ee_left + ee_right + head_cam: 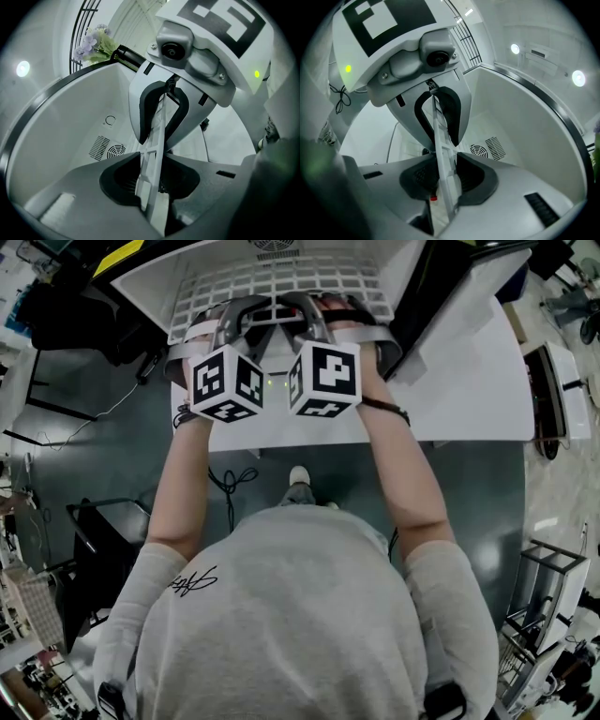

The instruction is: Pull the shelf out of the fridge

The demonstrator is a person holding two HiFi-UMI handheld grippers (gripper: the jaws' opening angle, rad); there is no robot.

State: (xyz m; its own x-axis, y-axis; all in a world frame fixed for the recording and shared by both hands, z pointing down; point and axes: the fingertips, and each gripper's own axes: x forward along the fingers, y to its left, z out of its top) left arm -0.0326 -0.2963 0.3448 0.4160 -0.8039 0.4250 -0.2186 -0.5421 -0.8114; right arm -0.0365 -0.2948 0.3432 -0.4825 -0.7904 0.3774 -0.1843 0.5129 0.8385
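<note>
Left hand-held gripper point(234, 317) and right hand-held gripper point(311, 313) sit side by side, each with its jaws narrowed onto the front edge of the white wire shelf point(281, 279), whose thin rim runs between the pads in both gripper views. The shelf lies flat inside the open fridge point(150, 285) and looks not yet drawn out, so the grasp seems made and the pull is the step in hand. The next move probably calls for both hands to come back together, level and at the same pace, so the shelf slides on its side rails without skewing or jamming. Both forearms reach straight forward, close and parallel, with the grippers tipped slightly downward.
</note>
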